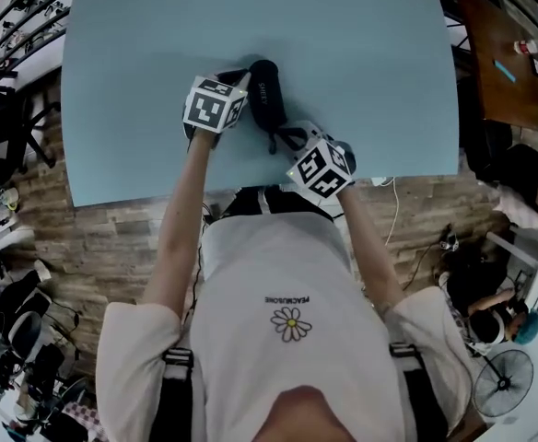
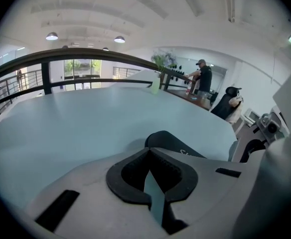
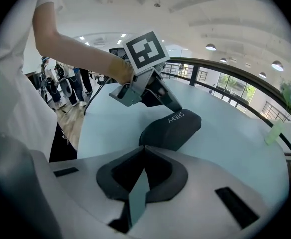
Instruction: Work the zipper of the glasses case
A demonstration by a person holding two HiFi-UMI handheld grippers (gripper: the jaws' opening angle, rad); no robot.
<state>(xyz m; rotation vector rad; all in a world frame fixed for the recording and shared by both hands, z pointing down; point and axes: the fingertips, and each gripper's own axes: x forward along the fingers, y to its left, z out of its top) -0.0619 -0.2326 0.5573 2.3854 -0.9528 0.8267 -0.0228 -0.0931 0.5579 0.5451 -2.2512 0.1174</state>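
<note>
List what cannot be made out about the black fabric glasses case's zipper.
- Zipper track and slider: unseen in any view; in the head view the black fabric glasses case is small, one edge behind a marker cube.
- Left gripper view: the left gripper's body covers most of the case.
- Right gripper view: whether the right gripper's closed tips touch the case; jaws hide it.

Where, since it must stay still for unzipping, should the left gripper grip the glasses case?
Probably the mid-body of the glasses case, straddled across its narrow width, coming down from the person's left, beside the shut left gripper. It lies flat, long and rounded; this leaves the strap end free for the right gripper.
</note>
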